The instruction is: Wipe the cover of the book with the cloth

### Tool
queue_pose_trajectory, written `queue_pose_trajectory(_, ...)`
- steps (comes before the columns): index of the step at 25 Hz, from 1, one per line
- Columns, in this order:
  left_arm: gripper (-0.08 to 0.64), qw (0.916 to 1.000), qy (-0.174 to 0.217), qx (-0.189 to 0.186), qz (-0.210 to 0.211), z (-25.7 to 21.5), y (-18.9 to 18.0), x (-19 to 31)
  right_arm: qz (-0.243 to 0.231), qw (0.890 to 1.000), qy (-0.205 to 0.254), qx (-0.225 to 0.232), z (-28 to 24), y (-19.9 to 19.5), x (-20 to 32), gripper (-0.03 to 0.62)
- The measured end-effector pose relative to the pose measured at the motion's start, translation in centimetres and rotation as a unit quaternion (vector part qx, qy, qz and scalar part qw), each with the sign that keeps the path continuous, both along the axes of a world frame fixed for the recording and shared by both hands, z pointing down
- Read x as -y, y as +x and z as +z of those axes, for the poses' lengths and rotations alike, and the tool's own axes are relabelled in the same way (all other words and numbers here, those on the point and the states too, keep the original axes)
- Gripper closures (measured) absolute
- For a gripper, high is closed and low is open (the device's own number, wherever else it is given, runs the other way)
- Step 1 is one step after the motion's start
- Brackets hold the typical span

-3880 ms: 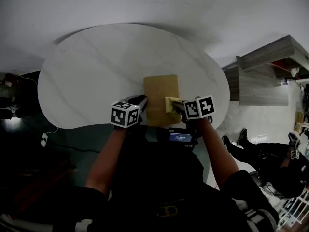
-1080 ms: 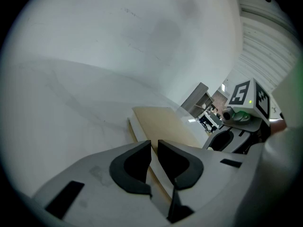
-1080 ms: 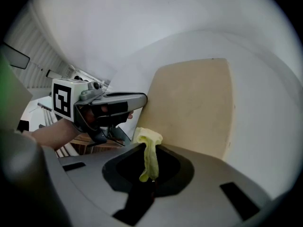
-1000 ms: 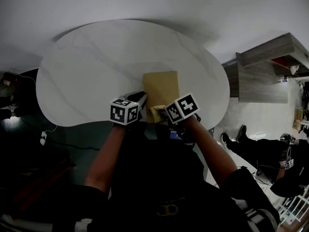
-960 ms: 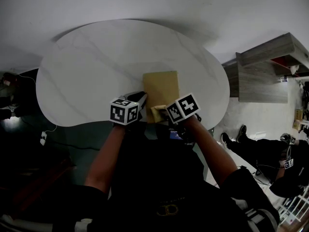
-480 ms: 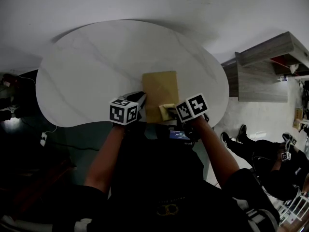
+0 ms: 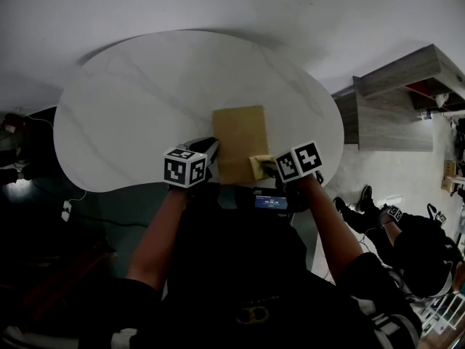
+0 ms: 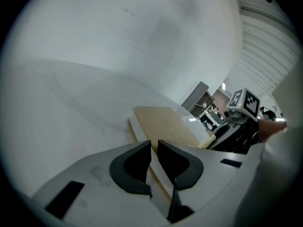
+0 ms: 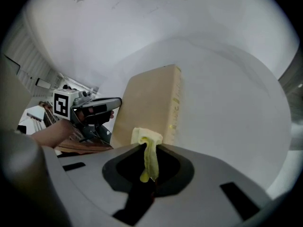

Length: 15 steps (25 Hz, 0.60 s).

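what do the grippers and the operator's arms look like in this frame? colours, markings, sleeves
Both the left gripper and the right gripper have light grey moulded bodies with black jaw pads. Each carries a cube faced with black-and-white square markers. The forearms are bare; dark short sleeves start near the elbows.

Yellow cloth (image 7: 259, 166) on flat tan book (image 7: 240, 140)

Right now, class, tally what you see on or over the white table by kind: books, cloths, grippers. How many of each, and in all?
book: 1
cloth: 1
grippers: 2 (left gripper, right gripper)
Total: 4
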State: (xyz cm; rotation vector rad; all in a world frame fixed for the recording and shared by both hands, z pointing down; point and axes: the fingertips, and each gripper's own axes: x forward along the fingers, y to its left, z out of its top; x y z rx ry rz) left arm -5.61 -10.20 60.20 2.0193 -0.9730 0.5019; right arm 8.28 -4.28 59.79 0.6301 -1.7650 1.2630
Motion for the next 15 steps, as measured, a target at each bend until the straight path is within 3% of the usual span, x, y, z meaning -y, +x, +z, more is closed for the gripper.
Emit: queue_pose_trajectory(15,0.512,1.0,-0.001,0.002,0.002,0.0,-0.1,0.0,0.012,1.0,0.006,-0.008,-0.2,1.4,0.3,0.505)
